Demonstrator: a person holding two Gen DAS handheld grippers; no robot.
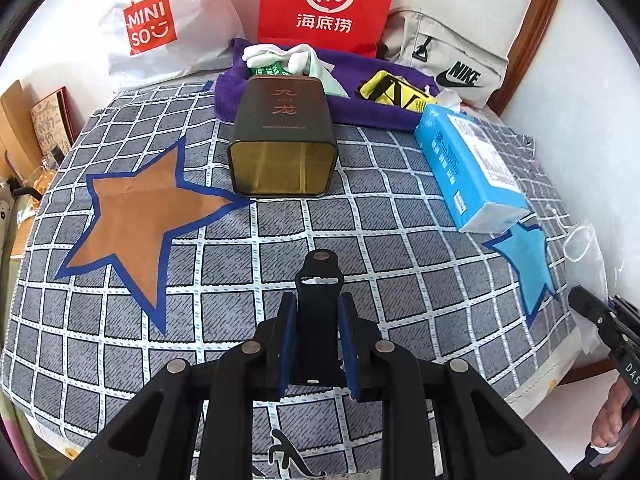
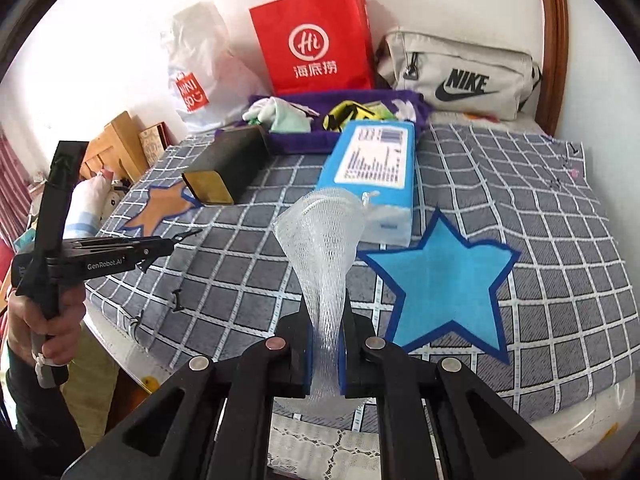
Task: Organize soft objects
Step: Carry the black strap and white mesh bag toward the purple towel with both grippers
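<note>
My right gripper (image 2: 325, 332) is shut on a white foam net sleeve (image 2: 324, 240) that flares upward above the checkered bed cover (image 2: 560, 280). My left gripper (image 1: 318, 320) is shut on a black clip-like part (image 1: 319, 280) above the cover (image 1: 240, 248). A dark tin box (image 1: 282, 140) lies on its side with its open gold mouth toward me; it also shows in the right wrist view (image 2: 228, 168). A blue tissue pack (image 1: 468, 164) lies to the right (image 2: 372, 168). A purple towel (image 1: 360, 108) holds white gloves (image 1: 276, 54) and a yellow-black item (image 1: 394, 92).
A red paper bag (image 1: 328, 4), a white Miniso bag (image 1: 160, 28) and a grey Nike bag (image 1: 452, 60) stand at the back against the wall. An orange star (image 1: 140, 216) and a blue star (image 2: 444, 280) are printed on the cover. The bed edge drops off at left.
</note>
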